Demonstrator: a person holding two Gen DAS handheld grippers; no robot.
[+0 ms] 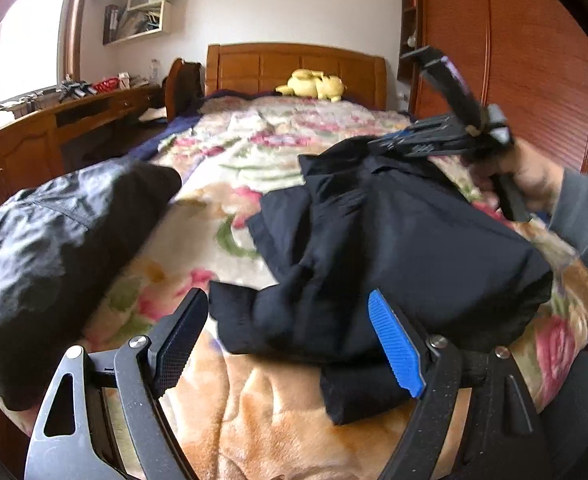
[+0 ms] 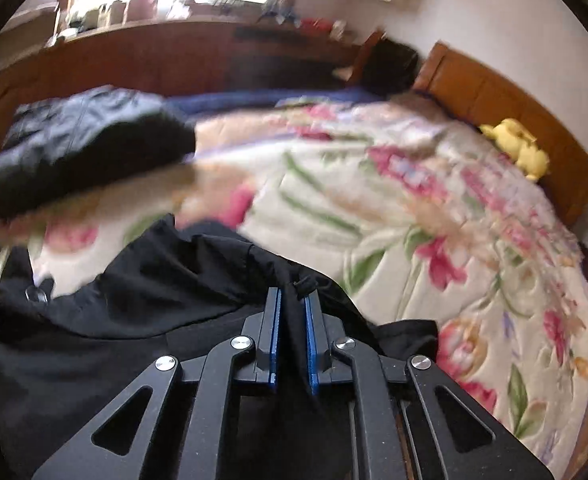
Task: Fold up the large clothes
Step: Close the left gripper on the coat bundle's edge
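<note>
A dark navy garment (image 1: 394, 248) lies bunched on the floral blanket (image 1: 253, 160) in the left wrist view. My left gripper (image 1: 289, 332) is open, its fingers on either side of the garment's near edge, holding nothing. My right gripper (image 1: 398, 145) reaches the garment's far top edge. In the right wrist view my right gripper (image 2: 292, 300) is shut on a fold of the same garment (image 2: 165, 280), the cloth pinched between the blue pads (image 2: 311, 344).
A second black garment (image 1: 53, 240) lies at the bed's left side, also in the right wrist view (image 2: 89, 140). A yellow plush toy (image 1: 314, 84) sits by the wooden headboard (image 1: 294, 64). A desk (image 1: 53, 128) stands left, a wardrobe (image 1: 514, 60) right.
</note>
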